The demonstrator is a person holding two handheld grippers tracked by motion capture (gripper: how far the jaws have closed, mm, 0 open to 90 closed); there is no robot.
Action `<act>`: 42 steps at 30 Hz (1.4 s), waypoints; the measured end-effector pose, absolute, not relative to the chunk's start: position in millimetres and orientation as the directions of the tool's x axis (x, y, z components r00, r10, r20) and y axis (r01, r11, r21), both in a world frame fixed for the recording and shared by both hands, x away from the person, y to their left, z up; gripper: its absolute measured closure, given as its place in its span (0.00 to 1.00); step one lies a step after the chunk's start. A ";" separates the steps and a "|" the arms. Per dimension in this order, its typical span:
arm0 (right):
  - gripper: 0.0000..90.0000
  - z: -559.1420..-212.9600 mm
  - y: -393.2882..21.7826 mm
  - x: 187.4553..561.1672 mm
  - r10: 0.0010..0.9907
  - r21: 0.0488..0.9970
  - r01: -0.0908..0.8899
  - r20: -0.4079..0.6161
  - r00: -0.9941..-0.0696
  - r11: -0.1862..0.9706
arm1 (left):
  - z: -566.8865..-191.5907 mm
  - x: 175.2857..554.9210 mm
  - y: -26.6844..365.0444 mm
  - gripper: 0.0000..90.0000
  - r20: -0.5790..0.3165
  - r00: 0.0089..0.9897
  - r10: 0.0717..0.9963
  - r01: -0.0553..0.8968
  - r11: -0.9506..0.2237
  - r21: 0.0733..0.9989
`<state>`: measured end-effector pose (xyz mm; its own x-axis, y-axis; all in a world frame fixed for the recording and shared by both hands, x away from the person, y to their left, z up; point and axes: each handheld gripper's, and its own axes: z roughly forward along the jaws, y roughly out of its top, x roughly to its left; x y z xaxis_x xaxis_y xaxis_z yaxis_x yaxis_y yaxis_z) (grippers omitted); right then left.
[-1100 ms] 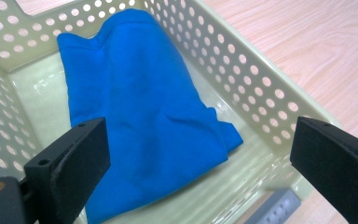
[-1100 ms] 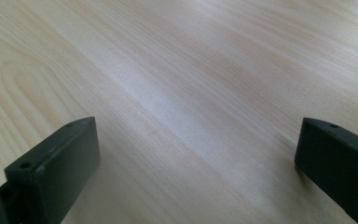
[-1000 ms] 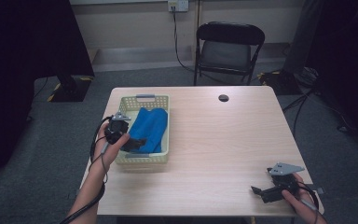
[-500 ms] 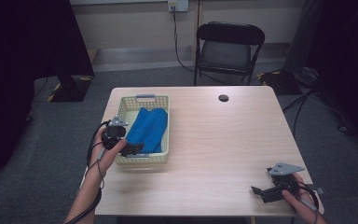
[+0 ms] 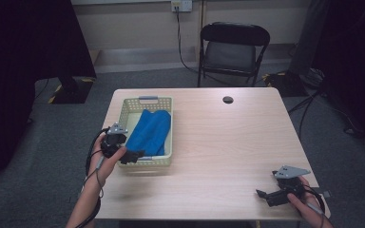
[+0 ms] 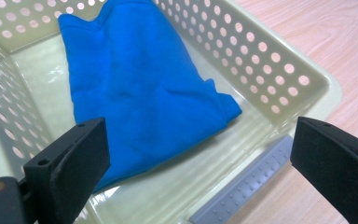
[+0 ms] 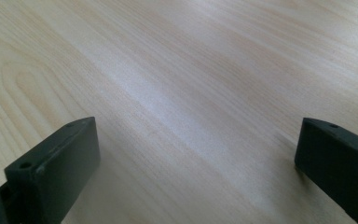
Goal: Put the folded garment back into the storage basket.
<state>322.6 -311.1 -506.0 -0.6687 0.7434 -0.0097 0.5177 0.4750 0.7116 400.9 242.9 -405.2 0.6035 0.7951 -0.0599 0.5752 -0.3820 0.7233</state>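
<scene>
Pulled back from the basket [image 5: 167,135], left gripper [image 5: 134,155] gapes wide — right gripper [image 5: 264,194] too, on wood table [image 5: 228,142].

Item count for the scene: one table [image 5: 228,142], light wood finish. One basket [image 5: 167,142], pale perforated plastic, located on the left part of the table. One blue cloth [image 5: 149,133], inside the basket. Two grey handle strips on the basket: one on the far rim [image 5: 148,98], one on the near rim [image 6: 242,186]. One small dark round disc [image 5: 227,99], on the far part of the table. Two handheld grippers: the left gripper [image 5: 134,156] at the near end of the basket, the right gripper [image 5: 265,195] at the near right corner of the table. One folding chair [image 5: 233,47], beyond the far edge. One wall outlet [image 5: 181,5], on the far wall.
</scene>
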 end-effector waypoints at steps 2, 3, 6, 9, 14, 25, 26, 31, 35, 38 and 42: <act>0.00 -506.0 -311.2 322.6 0.743 0.712 0.517 -0.010 -0.669 0.475 | -406.4 399.1 243.4 0.04 -0.060 0.606 0.793 0.574 -0.384 0.724; 0.00 -506.0 -311.2 322.6 0.743 0.712 0.518 -0.010 -0.669 0.475 | -406.8 398.1 243.9 0.04 -0.058 0.605 0.794 0.573 -0.384 0.724; 0.00 -506.0 -311.1 322.6 0.743 0.712 0.518 -0.010 -0.669 0.475 | -408.9 395.1 244.4 0.04 -0.052 0.606 0.794 0.570 -0.388 0.725; 0.00 -506.0 -311.1 322.6 0.743 0.712 0.518 -0.010 -0.669 0.475 | -410.7 392.5 245.5 0.04 -0.046 0.606 0.794 0.566 -0.390 0.726; 0.00 -506.0 -311.2 322.6 0.744 0.712 0.518 -0.010 -0.669 0.475 | -414.5 389.5 248.3 0.04 -0.053 0.603 0.796 0.568 -0.383 0.729; 0.00 -506.0 -311.0 322.5 0.744 0.712 0.518 -0.010 -0.668 0.474 | -421.6 382.8 253.3 0.04 -0.059 0.603 0.795 0.566 -0.375 0.734; 0.00 -506.0 -310.9 322.5 0.744 0.712 0.518 -0.010 -0.668 0.474 | -422.8 382.0 253.7 0.04 -0.063 0.601 0.796 0.567 -0.370 0.736; 0.00 -506.0 -310.7 322.5 0.744 0.712 0.518 -0.011 -0.668 0.475 | -426.7 380.2 255.2 0.04 -0.066 0.598 0.799 0.570 -0.367 0.735; 0.00 -506.0 -310.7 322.5 0.744 0.712 0.518 -0.010 -0.668 0.474 | -429.6 378.3 257.3 0.04 -0.069 0.597 0.799 0.570 -0.362 0.737; 0.00 -506.0 -310.7 322.5 0.744 0.712 0.518 -0.010 -0.668 0.474 | -432.6 376.7 257.7 0.04 -0.071 0.599 0.797 0.569 -0.362 0.739; 0.00 -506.0 -310.7 322.5 0.744 0.712 0.518 -0.010 -0.668 0.474 | -435.4 375.9 259.0 0.04 -0.075 0.596 0.800 0.573 -0.358 0.737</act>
